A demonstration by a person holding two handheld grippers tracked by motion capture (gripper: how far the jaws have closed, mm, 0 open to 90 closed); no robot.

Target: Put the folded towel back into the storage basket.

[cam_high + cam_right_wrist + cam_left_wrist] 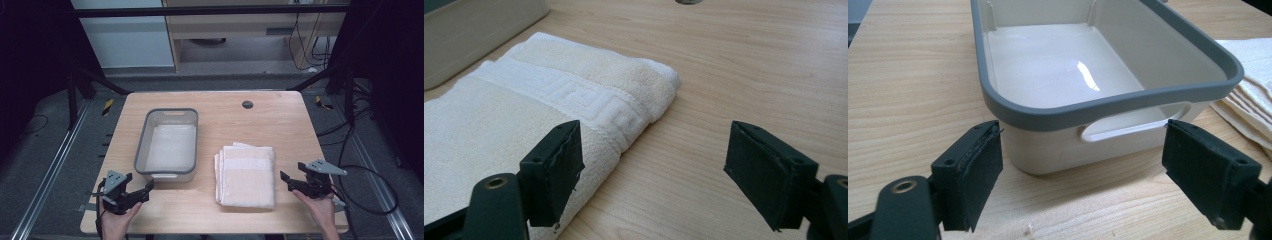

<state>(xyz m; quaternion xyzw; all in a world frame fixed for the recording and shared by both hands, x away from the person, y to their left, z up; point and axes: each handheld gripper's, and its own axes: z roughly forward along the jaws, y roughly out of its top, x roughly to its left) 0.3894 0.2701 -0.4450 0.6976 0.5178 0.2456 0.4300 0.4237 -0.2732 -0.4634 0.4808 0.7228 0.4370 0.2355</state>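
Observation:
A folded white towel with a woven key-pattern band lies on the wooden table, right of centre. Left of it stands an empty white plastic tub with a grey rim. My left gripper is open near the tub's front left corner; in the left gripper view the tub stands just beyond the wide-apart jaws. My right gripper is open just right of the towel's near right edge. In the right gripper view the towel lies ahead of the left jaw, with bare table between the jaws.
A small dark round grommet sits in the table near its far edge. Metal frame rails run along both sides of the table, and cables trail on the floor to the right.

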